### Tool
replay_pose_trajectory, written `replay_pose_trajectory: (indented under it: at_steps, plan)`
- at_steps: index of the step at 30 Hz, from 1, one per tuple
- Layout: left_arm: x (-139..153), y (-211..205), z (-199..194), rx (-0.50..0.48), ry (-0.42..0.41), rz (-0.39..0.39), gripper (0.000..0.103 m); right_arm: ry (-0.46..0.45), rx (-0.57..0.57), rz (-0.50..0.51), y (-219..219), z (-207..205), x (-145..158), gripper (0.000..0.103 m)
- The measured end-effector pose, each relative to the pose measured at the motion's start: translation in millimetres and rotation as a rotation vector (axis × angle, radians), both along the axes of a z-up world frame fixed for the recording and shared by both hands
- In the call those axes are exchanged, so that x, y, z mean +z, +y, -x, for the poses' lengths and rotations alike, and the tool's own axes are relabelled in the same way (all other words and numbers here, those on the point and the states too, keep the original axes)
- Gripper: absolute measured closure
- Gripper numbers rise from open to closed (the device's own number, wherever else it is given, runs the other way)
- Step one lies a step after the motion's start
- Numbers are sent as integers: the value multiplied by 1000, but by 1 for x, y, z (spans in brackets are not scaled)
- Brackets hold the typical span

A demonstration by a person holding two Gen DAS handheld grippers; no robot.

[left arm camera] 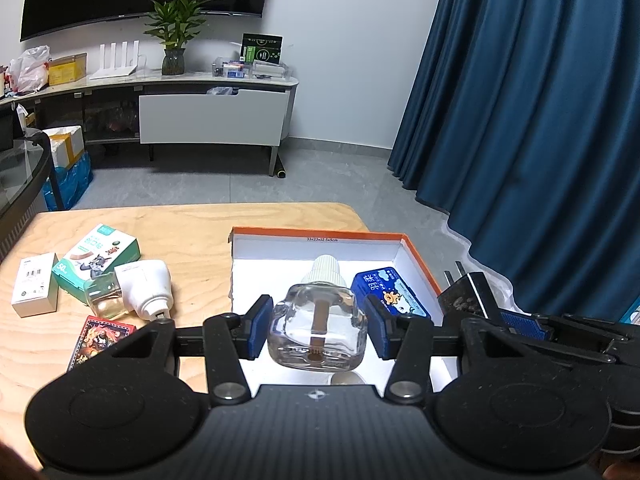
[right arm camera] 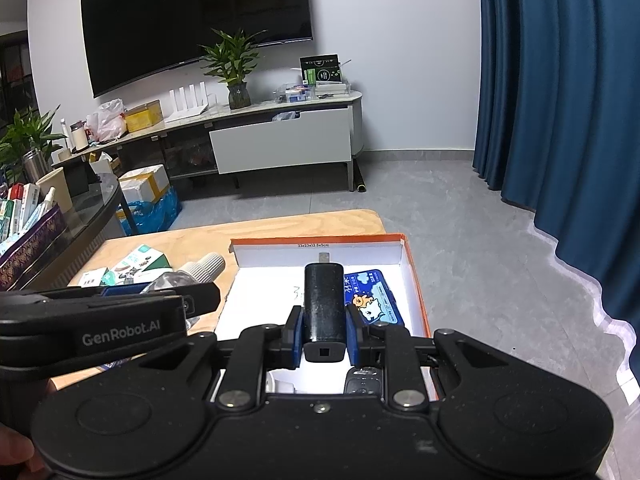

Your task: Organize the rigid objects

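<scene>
My left gripper [left arm camera: 318, 326] is shut on a clear glass refill bottle [left arm camera: 318, 330] with a white ribbed cap, held over the near left part of the white box with orange rim [left arm camera: 316, 233]. My right gripper [right arm camera: 323, 330] is shut on a black plug adapter [right arm camera: 324, 308], held over the same box [right arm camera: 414, 276]. A blue cartoon box [left arm camera: 390, 292] lies inside at the right; it also shows in the right wrist view [right arm camera: 370, 298]. The right gripper with the adapter shows at the right of the left wrist view [left arm camera: 472, 296].
On the wooden table [left arm camera: 192, 228] left of the box lie a green and white carton [left arm camera: 98, 258], a small white box [left arm camera: 35, 284], a white plug-in vaporizer with bottle [left arm camera: 138, 290] and a red card pack [left arm camera: 102, 340]. A dark remote [right arm camera: 362, 384] lies in the box's near end.
</scene>
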State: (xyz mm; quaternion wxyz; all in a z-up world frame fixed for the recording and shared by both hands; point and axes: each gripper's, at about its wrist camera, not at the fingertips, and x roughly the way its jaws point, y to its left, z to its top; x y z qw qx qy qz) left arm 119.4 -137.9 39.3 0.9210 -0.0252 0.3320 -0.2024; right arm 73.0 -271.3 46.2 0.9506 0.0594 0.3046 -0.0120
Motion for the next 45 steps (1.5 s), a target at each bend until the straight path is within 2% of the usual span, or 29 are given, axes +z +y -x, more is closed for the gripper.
replay_pose_trajectory:
  at_steps: [23,39,40,41,42,43,45]
  plan:
    - [-14,-1,-14,-11,41,-14,53,78,17,-14,0,-20,-11,77]
    - [-32,-26,-76,-102,104,-28,53,151,36,-14,8,-50,-36,76]
    - [-33,-28,-80,-107,114,-26,53,145,33,-10,8,-51,-36,73]
    - [-34,-31,-83,-113,117,-23,53,132,31,-11,7,-51,-35,62]
    - [-35,-33,-85,-120,116,-22,54,120,28,-17,5,-50,-34,56]
    - [-35,-35,-88,-122,115,-19,54,108,23,-22,3,-48,-33,53]
    - [-34,-39,-93,-121,109,-7,55,93,4,-27,-2,-45,-31,53]
